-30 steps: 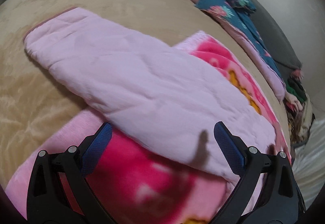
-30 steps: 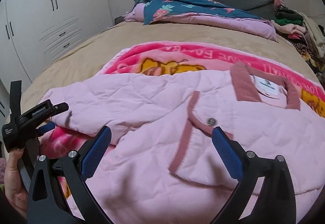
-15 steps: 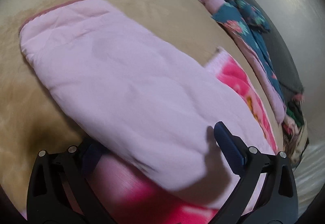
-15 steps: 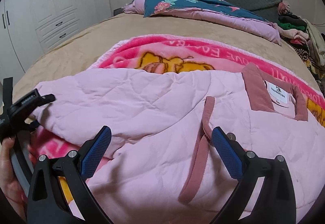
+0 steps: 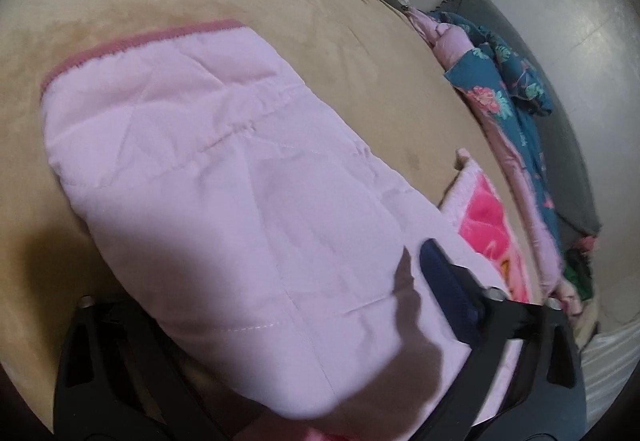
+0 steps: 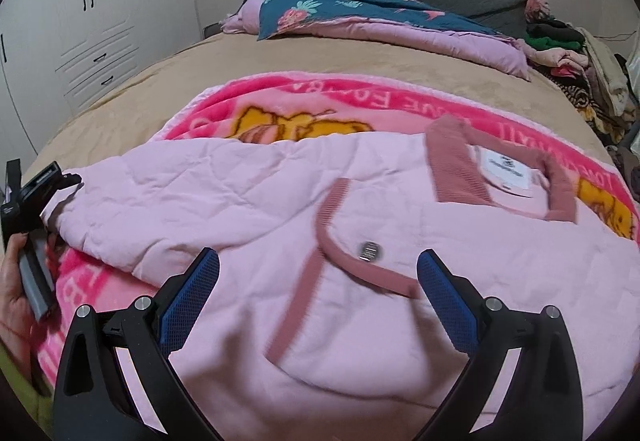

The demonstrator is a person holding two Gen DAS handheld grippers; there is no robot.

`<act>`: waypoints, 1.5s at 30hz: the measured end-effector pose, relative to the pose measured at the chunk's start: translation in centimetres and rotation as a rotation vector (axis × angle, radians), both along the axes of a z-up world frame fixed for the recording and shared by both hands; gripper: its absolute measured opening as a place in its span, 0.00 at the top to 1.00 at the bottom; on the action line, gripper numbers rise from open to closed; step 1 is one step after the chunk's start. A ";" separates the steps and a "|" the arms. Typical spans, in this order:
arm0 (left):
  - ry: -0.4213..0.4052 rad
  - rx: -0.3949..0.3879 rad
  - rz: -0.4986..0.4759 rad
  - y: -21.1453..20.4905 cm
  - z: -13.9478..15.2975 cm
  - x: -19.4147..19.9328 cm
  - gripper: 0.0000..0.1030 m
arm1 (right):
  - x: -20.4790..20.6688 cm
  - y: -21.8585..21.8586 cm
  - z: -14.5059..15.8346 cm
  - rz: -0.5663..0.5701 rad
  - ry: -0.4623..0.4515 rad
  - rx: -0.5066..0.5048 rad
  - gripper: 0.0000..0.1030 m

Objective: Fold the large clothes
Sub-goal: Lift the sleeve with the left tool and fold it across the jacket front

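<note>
Both claws released; pink jacket [image 6: 360, 241] lies crosswise, collar rightward (sleeve between left claw [image 5: 256, 321] fingers)

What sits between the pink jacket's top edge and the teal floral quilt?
Right wrist view: pink cartoon blanket, then bare tan bedspread up to the teal floral quilt; pink jacket nearest.

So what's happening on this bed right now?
A person with tongs in each hand is folding a pale pink quilted jacket spread over a bright pink cartoon blanket. The left tongs straddle its sleeve, one finger beneath the fabric. The right tongs hover open above the jacket's front.
</note>
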State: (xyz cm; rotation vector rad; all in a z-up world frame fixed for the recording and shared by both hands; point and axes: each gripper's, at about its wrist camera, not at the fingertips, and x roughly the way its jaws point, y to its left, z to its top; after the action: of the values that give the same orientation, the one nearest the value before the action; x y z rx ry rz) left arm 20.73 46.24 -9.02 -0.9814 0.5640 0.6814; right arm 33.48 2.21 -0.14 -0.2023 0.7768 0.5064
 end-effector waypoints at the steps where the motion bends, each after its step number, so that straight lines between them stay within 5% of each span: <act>1: -0.004 0.011 -0.003 -0.2 0.3 -0.1 0.53 | -0.1 -0.7 0.2 -0.007 -0.004 -0.004 0.04; 3: -0.051 0.007 -0.023 -0.4 1.2 -0.4 0.74 | -0.2 -2.5 0.5 -0.025 -0.012 -0.014 0.05; 5: -0.047 0.049 -0.038 -1.0 2.7 -0.2 0.81 | -0.3 -4.6 1.0 -0.054 -0.021 -0.019 0.05; 15: -0.132 0.281 -0.238 -10.2 14.1 1.8 0.84 | -0.9 -13.9 3.6 -0.188 -0.033 0.044 0.05; 23: -0.197 0.392 -0.408 -20.2 20.2 4.0 0.84 | -2.8 -20.3 5.2 -0.252 -0.046 0.100 0.05; 34: -0.186 0.465 -0.590 -30.7 21.2 7.3 0.84 | -4.6 -28.5 6.3 -0.365 -0.082 0.140 0.05; 45: -0.172 0.522 -0.687 -36.9 21.1 8.8 0.84 | -5.6 -34.3 5.4 -0.445 -0.069 0.178 0.05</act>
State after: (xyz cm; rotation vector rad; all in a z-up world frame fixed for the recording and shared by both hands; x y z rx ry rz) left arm 29.56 9.33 12.11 -0.3090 0.4930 0.1051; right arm 27.92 -32.04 5.26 0.1183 0.6797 0.1439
